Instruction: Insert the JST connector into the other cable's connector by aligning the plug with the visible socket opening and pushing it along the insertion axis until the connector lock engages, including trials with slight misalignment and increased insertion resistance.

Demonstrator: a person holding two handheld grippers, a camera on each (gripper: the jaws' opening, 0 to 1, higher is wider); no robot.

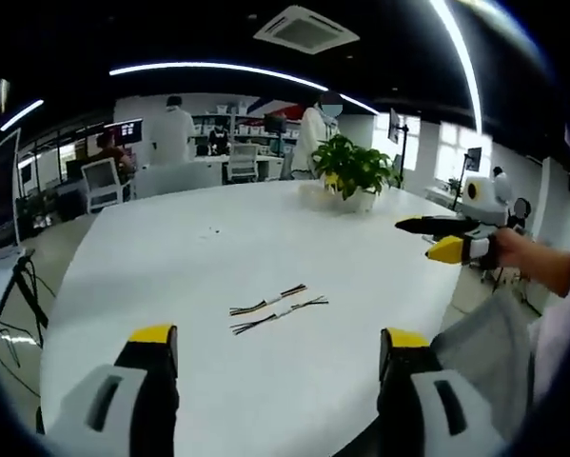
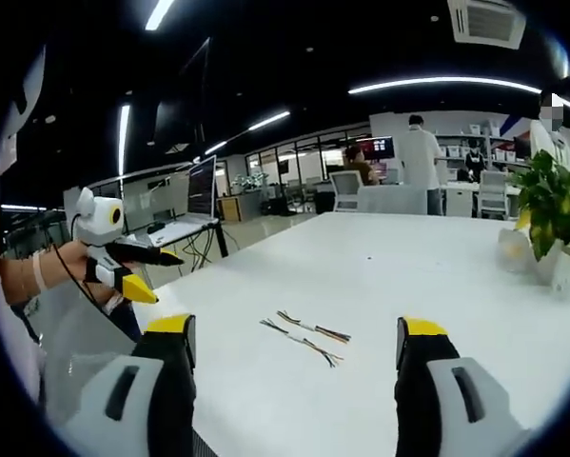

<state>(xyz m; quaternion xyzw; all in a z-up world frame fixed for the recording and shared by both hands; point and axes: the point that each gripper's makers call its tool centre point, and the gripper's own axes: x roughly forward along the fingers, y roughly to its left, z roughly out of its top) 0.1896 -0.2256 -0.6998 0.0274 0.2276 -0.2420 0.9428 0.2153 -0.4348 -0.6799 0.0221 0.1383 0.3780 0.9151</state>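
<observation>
Both grippers hang above the near edge of the white table (image 1: 218, 248), each with its jaws spread wide and nothing between them, which reads as a ready stance: neither cable is picked up yet, and the wide gap leaves room to come down over a thin wire. In the left gripper view the left gripper (image 1: 277, 350) frames the two cables (image 1: 278, 307) almost centrally; they lie ahead of the jaws, between the lines of the two tips and well apart from them. The right gripper (image 1: 446, 238) shows there off beyond the right jaw, raised above the table edge in a person's hand (image 1: 509, 249). In the right gripper view the right gripper (image 2: 294, 338) has the same cables (image 2: 305, 338) ahead and roughly midway between its jaws, while the left gripper (image 2: 132, 271) hovers outside the left jaw.

The cables are two short, thin bundles of dark wires lying flat, side by side and nearly parallel, just apart. Each has a pale section near its middle, likely the connector housing or a label, though it is too small to tell plug from socket or which way any opening faces. They are separate, so the mating is not begun. Laid out apart like this, each can probably be taken by one gripper.

A potted plant (image 1: 353, 171) stands on the far side, well clear.
</observation>
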